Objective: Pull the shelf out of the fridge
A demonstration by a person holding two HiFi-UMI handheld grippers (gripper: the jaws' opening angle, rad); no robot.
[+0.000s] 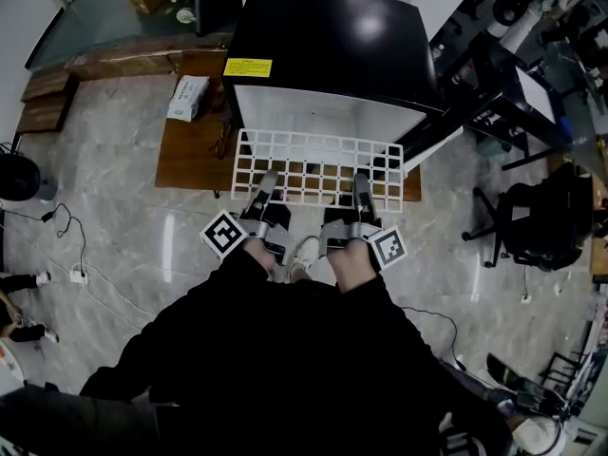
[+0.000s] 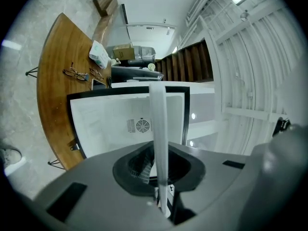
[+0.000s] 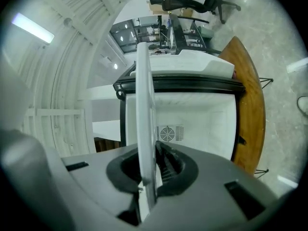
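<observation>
The white wire shelf [image 1: 318, 167] sits at frame centre, jutting from the open black fridge [image 1: 332, 36] over the wooden worktop [image 1: 190, 155]. The left gripper [image 1: 267, 182] and right gripper [image 1: 361, 184] each clamp narrowly on its near edge.

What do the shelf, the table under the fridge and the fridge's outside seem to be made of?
Shelf: probably metal wire with a white coating; thin bars form an open grid.
Table: wood, perhaps varnished; brown, streaked surface.
Fridge casing: glossy black, metal or plastic, I cannot tell which; its top reflects light.
</observation>
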